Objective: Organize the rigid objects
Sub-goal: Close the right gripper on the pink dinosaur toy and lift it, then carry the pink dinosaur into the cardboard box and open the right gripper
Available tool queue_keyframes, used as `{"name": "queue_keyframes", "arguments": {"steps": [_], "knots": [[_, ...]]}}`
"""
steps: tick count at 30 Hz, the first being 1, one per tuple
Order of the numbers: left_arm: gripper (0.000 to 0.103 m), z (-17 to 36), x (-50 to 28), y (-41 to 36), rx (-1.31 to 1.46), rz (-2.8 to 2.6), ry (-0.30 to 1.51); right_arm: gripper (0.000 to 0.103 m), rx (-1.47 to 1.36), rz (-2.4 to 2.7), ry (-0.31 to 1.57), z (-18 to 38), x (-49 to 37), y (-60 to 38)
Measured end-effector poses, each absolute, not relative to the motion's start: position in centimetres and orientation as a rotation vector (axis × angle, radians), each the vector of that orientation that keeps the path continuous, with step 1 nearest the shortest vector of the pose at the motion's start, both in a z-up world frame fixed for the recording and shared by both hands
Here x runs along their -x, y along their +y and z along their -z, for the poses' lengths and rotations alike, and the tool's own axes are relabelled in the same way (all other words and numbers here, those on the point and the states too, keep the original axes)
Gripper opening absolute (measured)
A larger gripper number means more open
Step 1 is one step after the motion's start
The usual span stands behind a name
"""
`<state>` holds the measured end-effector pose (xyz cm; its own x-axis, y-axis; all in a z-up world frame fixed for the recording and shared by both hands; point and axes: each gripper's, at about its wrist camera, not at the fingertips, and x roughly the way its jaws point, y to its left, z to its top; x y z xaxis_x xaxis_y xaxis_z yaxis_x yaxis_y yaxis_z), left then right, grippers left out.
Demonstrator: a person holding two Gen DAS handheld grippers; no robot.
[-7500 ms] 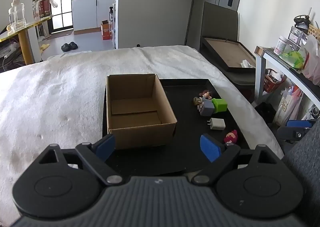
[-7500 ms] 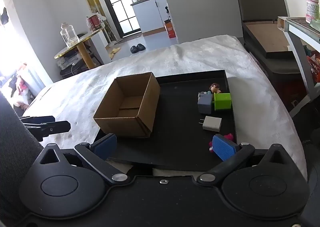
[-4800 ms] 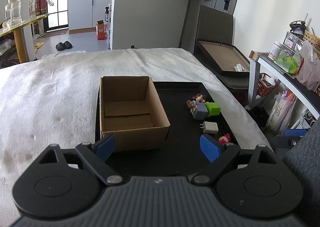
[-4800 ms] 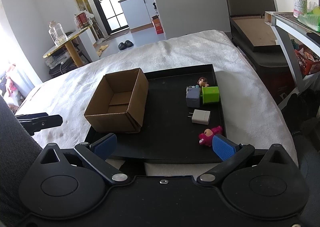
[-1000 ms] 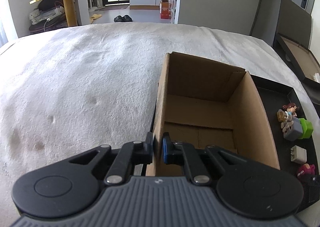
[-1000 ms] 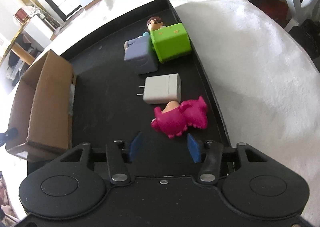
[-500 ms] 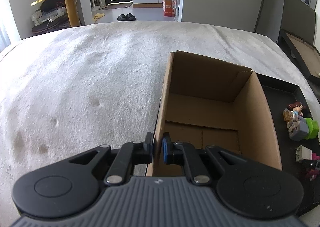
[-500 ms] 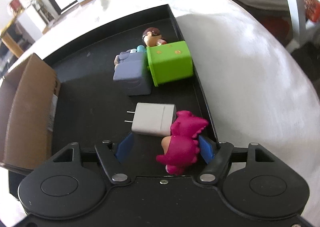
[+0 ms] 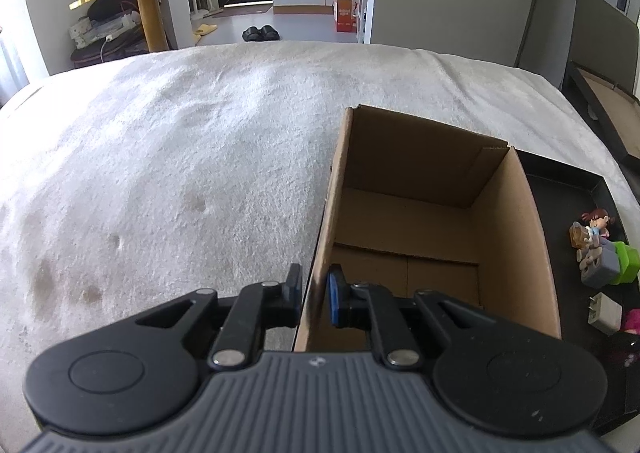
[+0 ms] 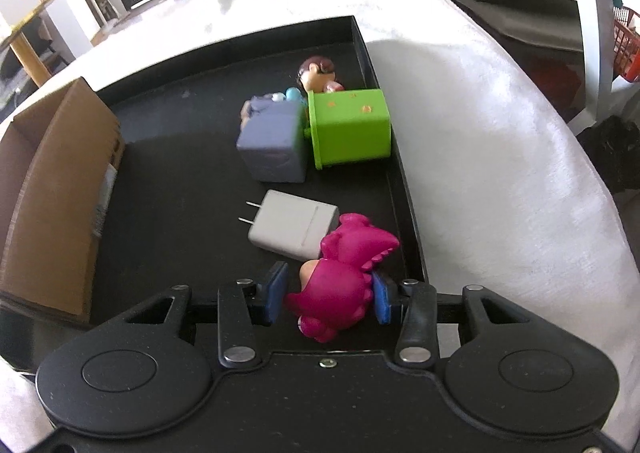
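Left wrist view: your left hand-held gripper (image 9: 314, 293) is pinched on the near left wall of the box (image 9: 508, 237), one pad outside the cardboard and one pad inside. That box stands open-topped and upright at the left end of the black tray (image 9: 576, 177); its floor shows only the folded bottom flaps, with nothing lying in it. Its left wall runs along the tray's left edge, next to the white blanket (image 9: 180, 157) that the tray rests on. To the right of the box, on the tray floor, you see a doll (image 9: 592, 227), a grey cube (image 9: 600, 271), a green cube (image 9: 626, 263) and a charger (image 9: 604, 313).

Right wrist view: your right hand-held gripper (image 10: 328, 293) is closed partway around the pink toy (image 10: 344, 273); the right pad presses its side, while whether the left pad touches it cannot be told. This toy sits at the tray's (image 10: 224, 49) near right corner, just beside the right rim. The charger (image 10: 292, 229) lies flat touching the toy, prongs pointing left toward the box (image 10: 60, 189). Beyond it, the grey cube (image 10: 274, 147) and green cube (image 10: 350, 127) sit side by side and touching, the green one against the right rim. The doll (image 10: 318, 77) lies just behind them.
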<state>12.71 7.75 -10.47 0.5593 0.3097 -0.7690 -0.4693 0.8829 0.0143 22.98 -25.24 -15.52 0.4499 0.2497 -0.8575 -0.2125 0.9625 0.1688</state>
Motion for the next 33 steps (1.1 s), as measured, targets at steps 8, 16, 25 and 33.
{"name": "queue_keyframes", "arguments": {"steps": [8, 16, 25, 33], "knots": [[0.012, 10.4, -12.9, 7.0, 0.172, -0.49, 0.864, 0.043, -0.049, -0.341, 0.998, 13.0, -22.5, -24.4], [0.012, 10.3, -13.3, 6.7, 0.139, -0.501, 0.863, 0.043, -0.037, -0.431, 0.934, 11.0, -22.9, -22.3], [0.009, 11.0, -13.7, 6.4, 0.105, -0.464, 0.874, 0.043, -0.017, -0.502, 0.875, 9.6, -24.0, -19.5], [0.006, 10.9, -13.4, 5.6, 0.091, -0.387, 0.856, 0.043, -0.004, -0.57, 0.823, 7.9, -24.0, -16.5]]}}
